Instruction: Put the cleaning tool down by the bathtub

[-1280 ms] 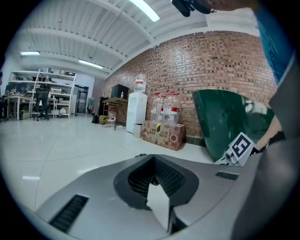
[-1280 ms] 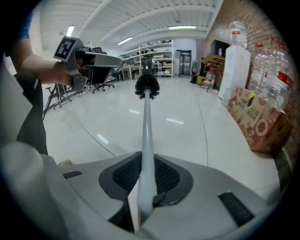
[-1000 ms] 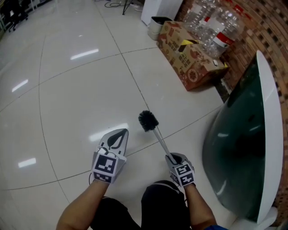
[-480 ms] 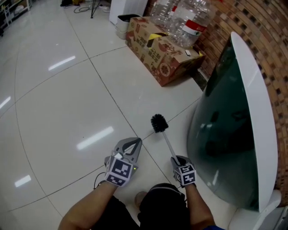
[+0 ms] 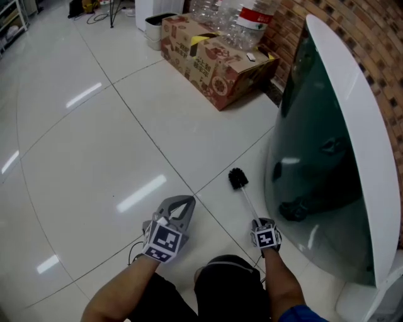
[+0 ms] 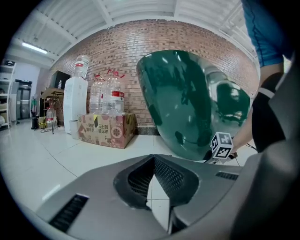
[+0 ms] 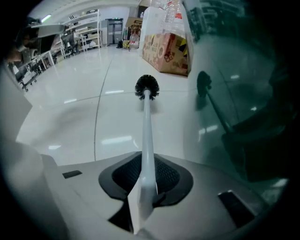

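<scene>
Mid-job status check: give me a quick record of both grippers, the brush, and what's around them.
Right gripper: shut on the toilet brush's handle
Toilet brush: held, bristle head pointing forward, close beside the bathtub
Brush put down: not yet
Left gripper: jaws together, nothing between them
Bathtub: stood on edge at the right, against the brick wall
Cardboard box: on the floor ahead, water bottles behind it

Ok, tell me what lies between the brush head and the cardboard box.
Only bare floor separates brush head and box; head view shows it.
</scene>
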Motion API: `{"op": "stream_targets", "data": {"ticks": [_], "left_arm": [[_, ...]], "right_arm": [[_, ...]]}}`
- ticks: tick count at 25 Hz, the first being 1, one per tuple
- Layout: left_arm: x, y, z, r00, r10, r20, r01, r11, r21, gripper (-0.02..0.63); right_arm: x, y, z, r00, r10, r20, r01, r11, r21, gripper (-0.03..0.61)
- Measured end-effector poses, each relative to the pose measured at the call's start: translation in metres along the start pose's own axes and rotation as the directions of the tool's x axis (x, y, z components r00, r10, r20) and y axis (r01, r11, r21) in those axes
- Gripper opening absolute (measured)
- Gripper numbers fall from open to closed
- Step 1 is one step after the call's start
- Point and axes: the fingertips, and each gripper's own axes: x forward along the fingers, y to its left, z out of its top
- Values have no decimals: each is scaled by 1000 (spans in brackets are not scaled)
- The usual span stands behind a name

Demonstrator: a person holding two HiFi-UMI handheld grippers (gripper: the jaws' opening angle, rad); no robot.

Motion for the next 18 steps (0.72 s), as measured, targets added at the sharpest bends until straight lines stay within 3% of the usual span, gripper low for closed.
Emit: {"op": "stream_targets", "data": {"ticks": [6, 12, 16, 18], "left_arm": [[-2, 0, 2, 1000, -11, -10, 11, 1000, 22, 2], [-6, -5, 0, 999, -32, -13, 32, 999, 25, 2], [-11, -5, -2, 999, -37, -17, 37, 999, 23, 2], [-15, -3, -4, 999, -32, -17, 32, 999, 16, 2]], "right_arm": [[15, -25, -19, 994, -79, -82, 73, 995, -73, 83], [26, -32, -36, 986, -98, -132, 93, 995, -47, 106], [22, -34, -36, 983, -133, -124, 131, 991, -22, 235], [19, -31, -37, 982, -137, -132, 139, 990, 6, 256]]}}
